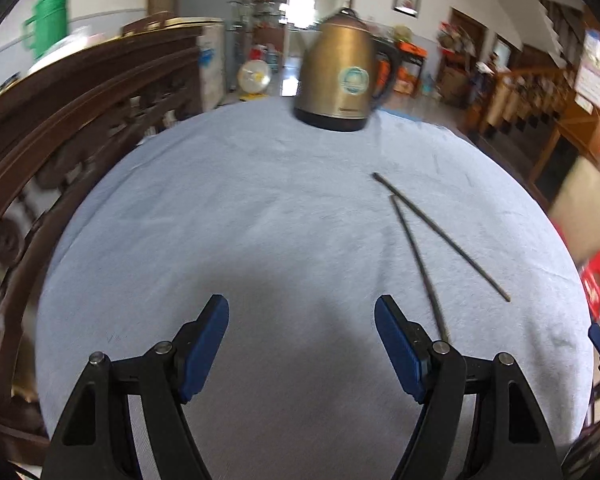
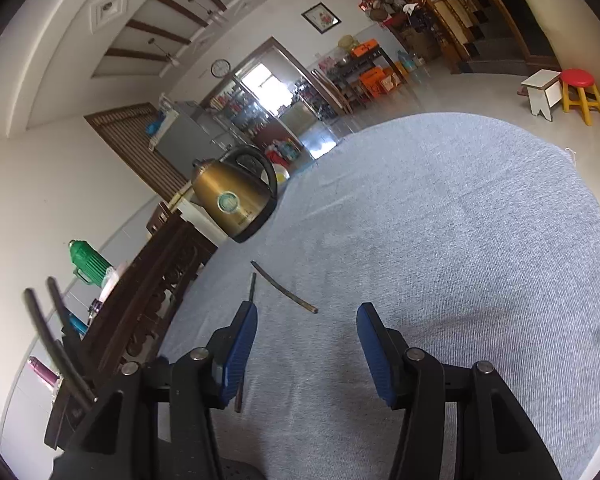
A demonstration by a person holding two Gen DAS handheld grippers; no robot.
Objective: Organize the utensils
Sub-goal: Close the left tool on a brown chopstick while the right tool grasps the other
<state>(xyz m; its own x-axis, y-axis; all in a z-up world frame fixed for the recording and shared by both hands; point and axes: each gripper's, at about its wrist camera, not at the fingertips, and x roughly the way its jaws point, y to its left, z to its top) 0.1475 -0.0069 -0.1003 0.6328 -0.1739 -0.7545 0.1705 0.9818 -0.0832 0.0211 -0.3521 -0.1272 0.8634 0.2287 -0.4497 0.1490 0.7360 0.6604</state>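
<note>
Both grippers, left (image 1: pixel 302 308) and right (image 2: pixel 306 316), fingers apart, empty, above table (image 1: pixel 220 208). Approach step; next: close on chopsticks (image 1: pixel 440 236) near right edge.

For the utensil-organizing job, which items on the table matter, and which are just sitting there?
Part of the job:
- two dark chopsticks, one longer, one nearer the left gripper
- left gripper, open
- right gripper, open

Just lying about:
- gold kettle
- blue tablecloth

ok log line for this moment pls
left gripper: open, empty | right gripper: open, empty | two chopsticks: loose on blue cloth, splayed | kettle: far edge
</note>
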